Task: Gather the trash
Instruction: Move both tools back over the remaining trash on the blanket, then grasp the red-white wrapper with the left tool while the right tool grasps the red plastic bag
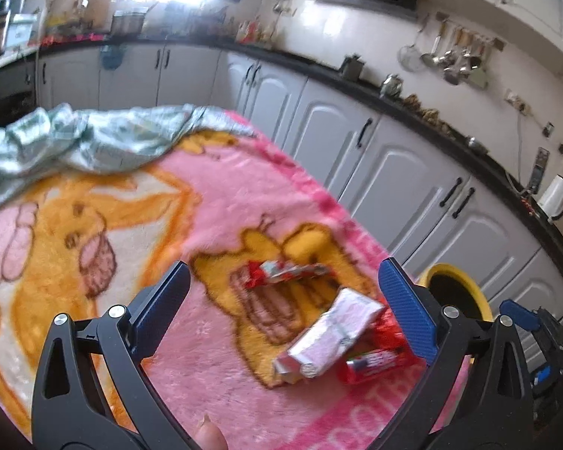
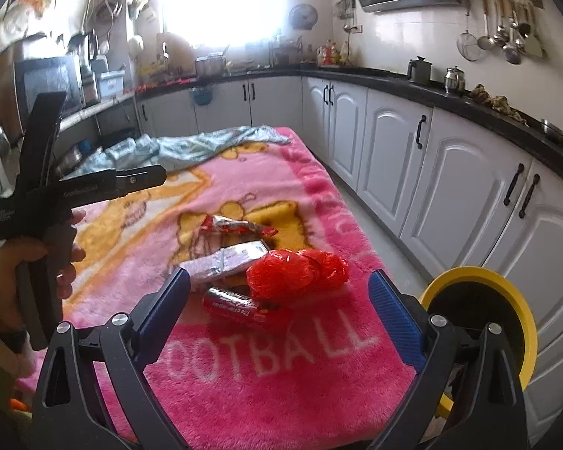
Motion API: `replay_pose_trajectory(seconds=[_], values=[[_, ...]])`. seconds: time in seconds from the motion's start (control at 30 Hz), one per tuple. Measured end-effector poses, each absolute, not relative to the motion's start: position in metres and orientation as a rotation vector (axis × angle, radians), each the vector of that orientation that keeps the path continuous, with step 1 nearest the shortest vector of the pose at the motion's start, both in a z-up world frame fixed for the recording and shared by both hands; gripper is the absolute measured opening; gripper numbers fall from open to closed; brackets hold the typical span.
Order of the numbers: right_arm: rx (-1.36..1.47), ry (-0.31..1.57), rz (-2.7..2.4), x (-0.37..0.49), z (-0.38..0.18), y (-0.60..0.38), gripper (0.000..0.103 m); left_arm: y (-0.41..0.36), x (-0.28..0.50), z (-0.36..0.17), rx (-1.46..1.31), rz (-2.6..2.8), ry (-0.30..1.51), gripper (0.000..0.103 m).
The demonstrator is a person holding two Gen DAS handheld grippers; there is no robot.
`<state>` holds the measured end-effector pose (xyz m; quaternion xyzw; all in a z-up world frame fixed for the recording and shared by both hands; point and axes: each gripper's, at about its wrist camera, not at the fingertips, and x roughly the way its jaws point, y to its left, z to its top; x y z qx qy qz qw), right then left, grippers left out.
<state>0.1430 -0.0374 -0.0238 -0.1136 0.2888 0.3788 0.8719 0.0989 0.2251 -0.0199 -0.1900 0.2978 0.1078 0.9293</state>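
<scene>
Pink plush blanket [image 2: 281, 393], lettered "FOOTBALL" along its near hem and printed with yellow cartoon figures, covers the table under both tongs.

Right gripper [image 2: 277, 296]: blue-padded fingers spread wide, nothing between them, hovering over the blanket's near end.

Left gripper [image 1: 285, 281]: fingers likewise spread wide and empty, held above the blanket; in the right wrist view its black body is gripped by the person's left hand [image 2: 37, 258] at the left side.

Trash, grouped near the middle of the blanket:
- red can [image 2: 232, 303], lying on its side, nearest the right gripper;
- crumpled red plastic bag [image 2: 296, 270], just beside the can;
- flattened pale carton [image 2: 225, 258], touching the can and bag;
- red and silver snack wrapper [image 2: 236, 227], slightly farther back, near the carton.

Yellow-rimmed bin [image 2: 506, 281], dark inside, stands off the blanket's right edge, beside the white cabinets [image 2: 450, 172].

Pale green cloth [image 2: 191, 146], rumpled, lies at the blanket's far end.

Black countertop [image 2: 394, 78] carries a dark-green pot [image 2: 418, 69] and a metal pot [image 2: 454, 78]; ladles and a strainer [image 2: 506, 37] hang on the wall above.
</scene>
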Motion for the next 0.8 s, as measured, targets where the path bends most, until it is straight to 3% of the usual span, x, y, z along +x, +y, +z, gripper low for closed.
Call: replay_pose_trajectory(seconds=[0.33, 0.4, 0.5, 0.57, 0.67, 0.8], values=[[-0.276, 0.694, 0.789, 0.18, -0.055, 0.004, 0.093, 0.26, 0.136, -0.067, -0.538, 0.138, 0.705, 0.092], [-0.256, 0.727, 0.796, 0.189, -0.06, 0.008, 0.092, 0.263, 0.146, -0.075, -0.57, 0.124, 0.729, 0.087], [-0.233, 0.777, 0.816, 0.198, -0.066, 0.011, 0.077, 0.268, 0.163, -0.089, -0.628, 0.11, 0.769, 0.08], [-0.21, 0.818, 0.833, 0.203, -0.071, 0.012, 0.069, 0.271, 0.173, -0.102, -0.674, 0.112, 0.801, 0.069], [-0.202, 0.847, 0.844, 0.205, -0.076, 0.013, 0.054, 0.272, 0.176, -0.106, -0.697, 0.116, 0.79, 0.064], [-0.191, 0.868, 0.847, 0.208, -0.082, 0.011, 0.038, 0.269, 0.179, -0.108, -0.69, 0.122, 0.808, 0.04]])
